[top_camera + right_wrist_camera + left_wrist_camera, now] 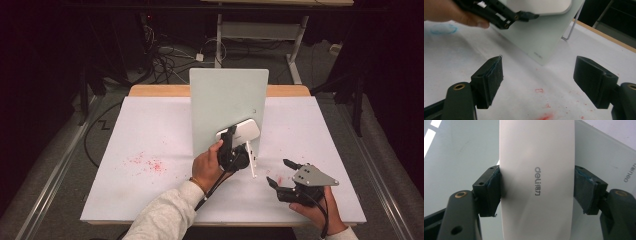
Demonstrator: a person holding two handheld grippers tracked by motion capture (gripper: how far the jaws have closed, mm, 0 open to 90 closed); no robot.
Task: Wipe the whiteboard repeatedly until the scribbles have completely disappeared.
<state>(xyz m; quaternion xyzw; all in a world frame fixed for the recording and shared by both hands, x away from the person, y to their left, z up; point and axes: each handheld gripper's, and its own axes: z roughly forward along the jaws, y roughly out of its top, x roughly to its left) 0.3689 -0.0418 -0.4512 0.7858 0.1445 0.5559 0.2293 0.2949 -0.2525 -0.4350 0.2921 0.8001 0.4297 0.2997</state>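
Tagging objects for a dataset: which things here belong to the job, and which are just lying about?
In the job: white eraser, held by left tool; green-grey board; right tool, open.
Lying about: red marks; floor cables.

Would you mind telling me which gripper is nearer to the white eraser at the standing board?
Left. The left gripper has its jaws shut on the white eraser, holding it against the board. The right gripper is off to the side above the table, jaws open.

Left claw [239,134] is clamping tight at frame center; right claw [279,172] is gaping wide, lower right.
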